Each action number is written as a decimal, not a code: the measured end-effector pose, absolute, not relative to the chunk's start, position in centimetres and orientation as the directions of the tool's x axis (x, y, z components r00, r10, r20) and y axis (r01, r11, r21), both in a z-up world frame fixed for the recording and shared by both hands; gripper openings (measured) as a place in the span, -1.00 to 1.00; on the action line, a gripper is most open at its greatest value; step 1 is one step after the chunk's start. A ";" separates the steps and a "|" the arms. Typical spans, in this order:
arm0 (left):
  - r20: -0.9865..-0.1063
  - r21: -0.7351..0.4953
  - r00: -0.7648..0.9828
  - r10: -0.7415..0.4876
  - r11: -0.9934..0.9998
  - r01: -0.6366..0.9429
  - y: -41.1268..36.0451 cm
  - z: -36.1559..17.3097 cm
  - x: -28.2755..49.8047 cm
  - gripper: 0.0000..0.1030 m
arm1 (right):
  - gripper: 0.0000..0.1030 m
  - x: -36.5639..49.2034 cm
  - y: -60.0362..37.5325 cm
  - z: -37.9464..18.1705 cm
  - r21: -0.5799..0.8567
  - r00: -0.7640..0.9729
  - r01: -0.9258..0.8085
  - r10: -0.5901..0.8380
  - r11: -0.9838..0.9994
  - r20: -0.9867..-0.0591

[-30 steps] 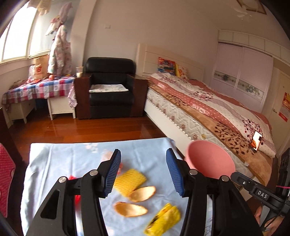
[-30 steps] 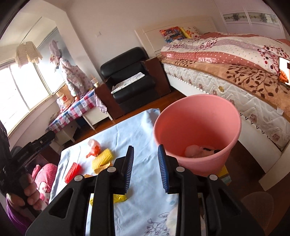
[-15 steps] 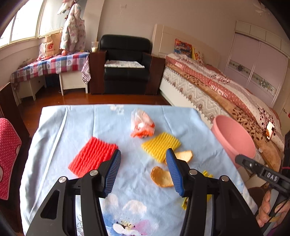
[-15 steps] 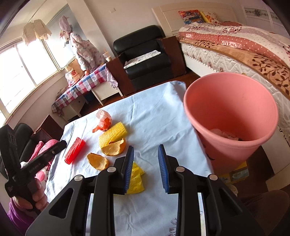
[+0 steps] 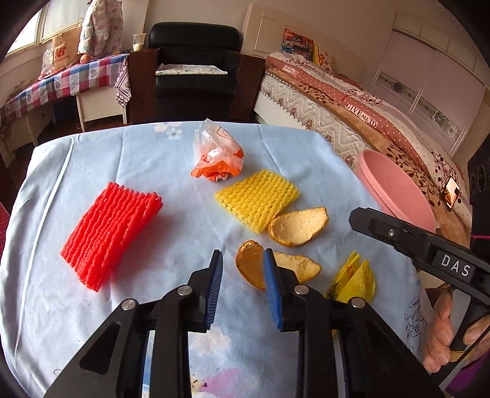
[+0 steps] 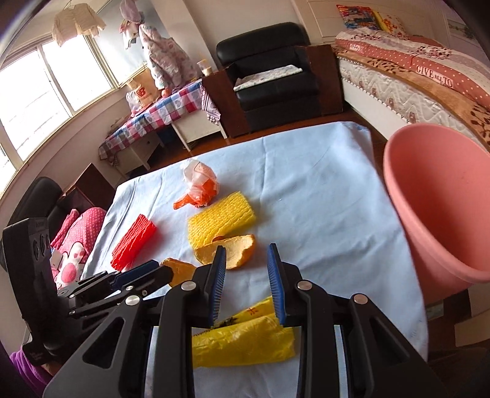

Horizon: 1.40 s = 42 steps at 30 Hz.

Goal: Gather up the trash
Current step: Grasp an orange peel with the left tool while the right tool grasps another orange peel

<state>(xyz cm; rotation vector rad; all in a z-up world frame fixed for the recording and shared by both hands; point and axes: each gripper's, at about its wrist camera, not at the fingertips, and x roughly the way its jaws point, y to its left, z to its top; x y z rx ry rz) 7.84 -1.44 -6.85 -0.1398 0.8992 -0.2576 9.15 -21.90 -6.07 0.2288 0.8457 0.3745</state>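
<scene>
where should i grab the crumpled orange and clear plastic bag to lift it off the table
Probably by the bunched clear top of the plastic bag, coming down from above. That part stands up off the blue cloth as a narrow crest. The orange base spreads wide and slack, and it sits close to the yellow foam net.

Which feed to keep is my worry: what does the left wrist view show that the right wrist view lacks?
Only the left wrist view shows the lit phone lying on the bed. Only the right wrist view shows the cream fringed hanging shade. Both show the red foam net, yellow foam net, orange peels, crumpled orange-and-clear plastic bag and pink plastic bucket.
</scene>
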 end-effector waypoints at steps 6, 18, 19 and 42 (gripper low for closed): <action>-0.765 -0.231 0.573 -0.294 0.956 0.182 -1.8 -7.7 8.1 -0.91 | -0.45 10.4 -20.4 -7.1 0.318 0.576 -0.239 0.398 0.917 -0.714; -0.748 -0.246 0.596 -0.291 0.956 0.158 -0.4 -6.6 6.9 -0.93 | -0.66 11.2 -19.6 -8.2 0.276 0.570 -0.213 0.349 0.937 -0.744; -0.746 -0.249 0.599 -0.290 0.956 0.153 -0.3 -6.4 6.7 -0.93 | -0.72 11.0 -19.6 -8.1 0.271 0.574 -0.215 0.346 0.938 -0.742; -0.721 -0.268 0.636 -0.275 0.957 0.110 1.0 -5.0 5.0 -0.93 | -0.50 11.9 -19.6 -8.7 0.327 0.551 -0.179 0.370 0.928 -0.748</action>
